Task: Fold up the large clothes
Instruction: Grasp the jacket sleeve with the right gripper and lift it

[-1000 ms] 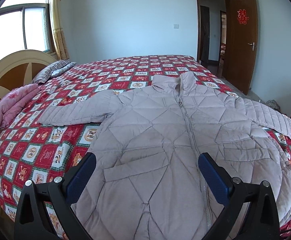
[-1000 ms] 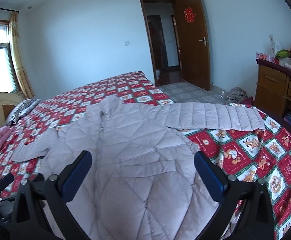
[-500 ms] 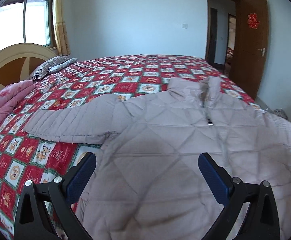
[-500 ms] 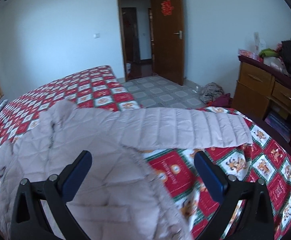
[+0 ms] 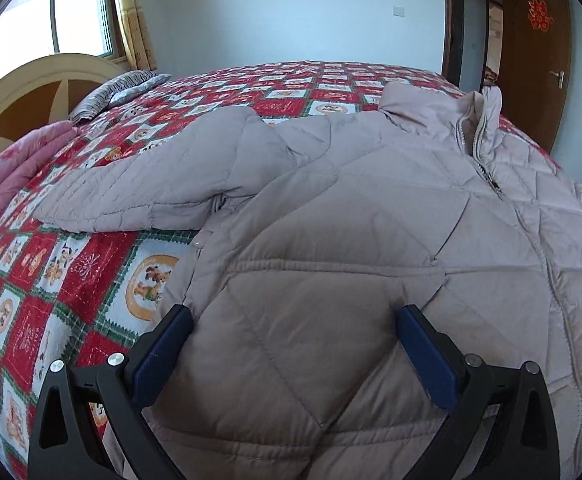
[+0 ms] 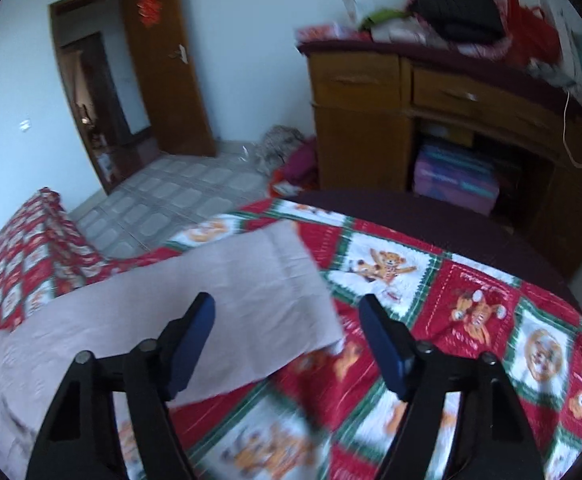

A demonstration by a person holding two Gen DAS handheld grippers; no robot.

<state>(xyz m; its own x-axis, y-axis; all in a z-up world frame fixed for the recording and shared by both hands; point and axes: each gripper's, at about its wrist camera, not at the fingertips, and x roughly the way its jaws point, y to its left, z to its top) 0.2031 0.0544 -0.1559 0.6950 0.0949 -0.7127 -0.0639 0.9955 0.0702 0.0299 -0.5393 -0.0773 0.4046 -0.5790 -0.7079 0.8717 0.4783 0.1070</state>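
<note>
Now | left claw [image 5: 291, 316] released over jacket [image 5: 371, 208] | right claw [image 6: 287, 308] closing, ungripped (sleeve cuff [image 6: 283, 280] between)

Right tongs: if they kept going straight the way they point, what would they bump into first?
Probably the jacket sleeve's cuff end on the bedspread. The right tongs are closing with nothing gripped; depth is uncertain.

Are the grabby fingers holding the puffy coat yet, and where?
Not yet. The left gripper is open over the jacket body; the right gripper is closing near its sleeve cuff, gripping nothing.
</note>
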